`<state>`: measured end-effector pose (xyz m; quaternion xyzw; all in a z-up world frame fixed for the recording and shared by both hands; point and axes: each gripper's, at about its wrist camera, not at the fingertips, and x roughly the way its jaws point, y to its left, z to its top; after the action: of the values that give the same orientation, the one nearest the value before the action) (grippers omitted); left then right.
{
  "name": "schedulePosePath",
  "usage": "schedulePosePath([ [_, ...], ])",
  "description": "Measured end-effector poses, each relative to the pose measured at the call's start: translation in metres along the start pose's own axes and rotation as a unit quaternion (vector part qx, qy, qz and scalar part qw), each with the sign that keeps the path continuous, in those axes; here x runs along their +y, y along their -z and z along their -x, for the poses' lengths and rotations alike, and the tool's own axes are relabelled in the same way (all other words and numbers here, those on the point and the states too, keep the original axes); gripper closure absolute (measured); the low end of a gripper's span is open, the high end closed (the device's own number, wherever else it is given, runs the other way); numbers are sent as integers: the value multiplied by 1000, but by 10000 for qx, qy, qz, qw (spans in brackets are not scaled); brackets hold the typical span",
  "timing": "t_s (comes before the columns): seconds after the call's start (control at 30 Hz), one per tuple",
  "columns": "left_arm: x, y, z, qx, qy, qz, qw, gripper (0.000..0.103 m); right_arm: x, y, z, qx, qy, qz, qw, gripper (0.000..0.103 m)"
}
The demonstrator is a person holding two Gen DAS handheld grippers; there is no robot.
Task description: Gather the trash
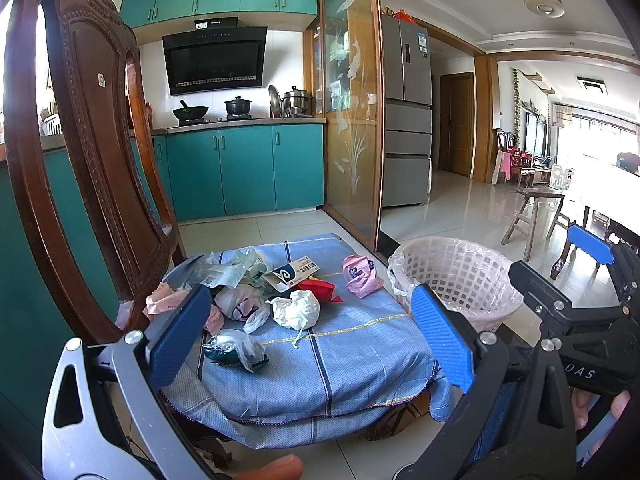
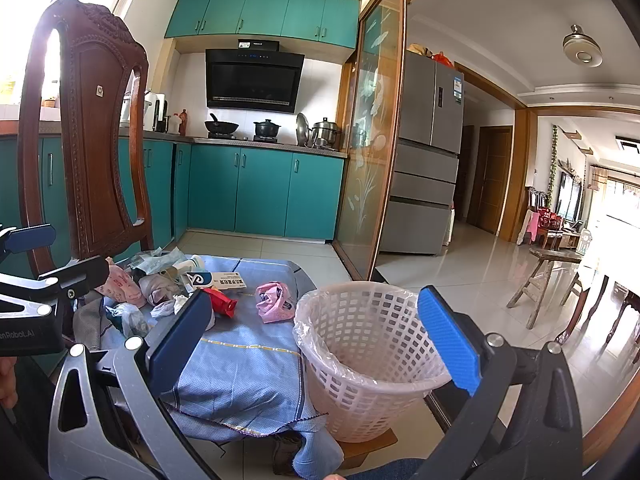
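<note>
trash pile (image 1: 276, 292) on cloth (image 1: 320, 356) | basket (image 1: 452, 276) right of cloth | chair (image 1: 92, 152) left

Left tool (image 1: 312, 330) wide open, holding nothing, above blue cloth (image 1: 320, 364) w/ trash: white wad (image 1: 298, 312), pink packet (image 1: 360, 274), red wrapper (image 1: 320, 289). Lined basket (image 1: 452, 276) just right.
</note>
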<state>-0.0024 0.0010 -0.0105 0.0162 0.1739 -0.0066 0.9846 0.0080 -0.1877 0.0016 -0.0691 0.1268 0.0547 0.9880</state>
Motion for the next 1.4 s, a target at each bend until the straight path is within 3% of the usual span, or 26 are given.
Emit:
schedulePosePath([
  [1.1,7,4,-14,197,-68,83,9997,3,2,8,-13,76,23,-16,10000,3],
  [1.27,20,7,-22,274,-288,156,9991,3,2,10,-27,349,-219,-92,9991,3],
  [1.4,52,14,-39,678,-461,488,9954,3,10,18,-62,858,-857,36,9926,3],
])
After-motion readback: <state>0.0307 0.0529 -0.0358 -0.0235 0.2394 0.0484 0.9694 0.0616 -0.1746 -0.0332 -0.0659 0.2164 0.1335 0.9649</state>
